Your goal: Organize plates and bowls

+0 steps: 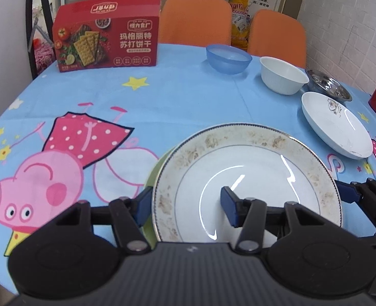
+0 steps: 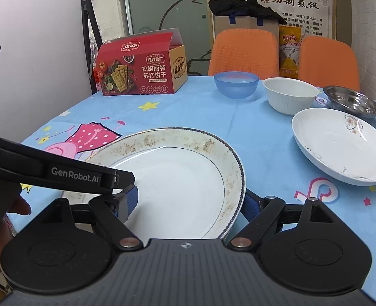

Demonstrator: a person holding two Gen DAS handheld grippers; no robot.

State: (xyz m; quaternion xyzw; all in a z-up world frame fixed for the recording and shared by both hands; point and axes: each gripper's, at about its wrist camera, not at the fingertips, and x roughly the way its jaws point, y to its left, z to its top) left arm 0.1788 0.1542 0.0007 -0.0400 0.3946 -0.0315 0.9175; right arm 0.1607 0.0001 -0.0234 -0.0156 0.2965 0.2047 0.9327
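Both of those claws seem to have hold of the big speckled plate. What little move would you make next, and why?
Probably lower the speckled plate straight down. The left gripper and right gripper each straddle its rim on opposite sides, and a green plate peeks out beneath its left edge, so stacking looks nearly done. Whether the two plates already touch is unclear.

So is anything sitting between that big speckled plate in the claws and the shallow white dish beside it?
Nothing visible. Only bare tablecloth lies between the speckled plate and the white dish. The white bowl, blue bowl and steel bowl sit farther back, off that path.
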